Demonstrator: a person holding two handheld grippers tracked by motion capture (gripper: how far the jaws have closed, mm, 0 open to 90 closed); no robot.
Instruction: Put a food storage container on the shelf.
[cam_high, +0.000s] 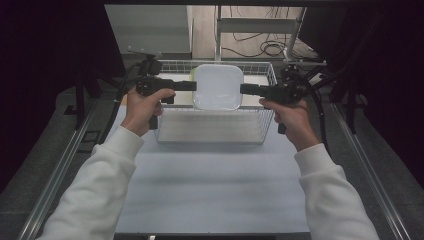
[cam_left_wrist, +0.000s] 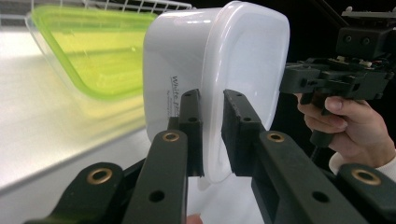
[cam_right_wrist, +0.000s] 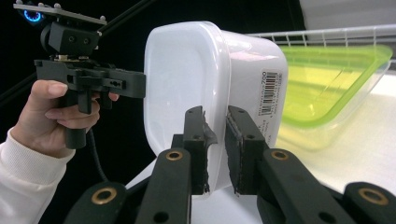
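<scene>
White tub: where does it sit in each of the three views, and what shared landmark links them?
High view: white tub top centre, over the wire basket.
Left gripper view: centre, rim between the jaws.
Right gripper view: centre, rim between the jaws.
Shared landmark: green container behind it.

Overhead plus two facing claw-cams

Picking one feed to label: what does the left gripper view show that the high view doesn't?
Left gripper view: printed lettering on the white container's side, and the left tongs pinching its rim. High view: the whole wire basket, the table and both white sleeves. Both: the white container, the green container behind it, the right tongs.
</scene>
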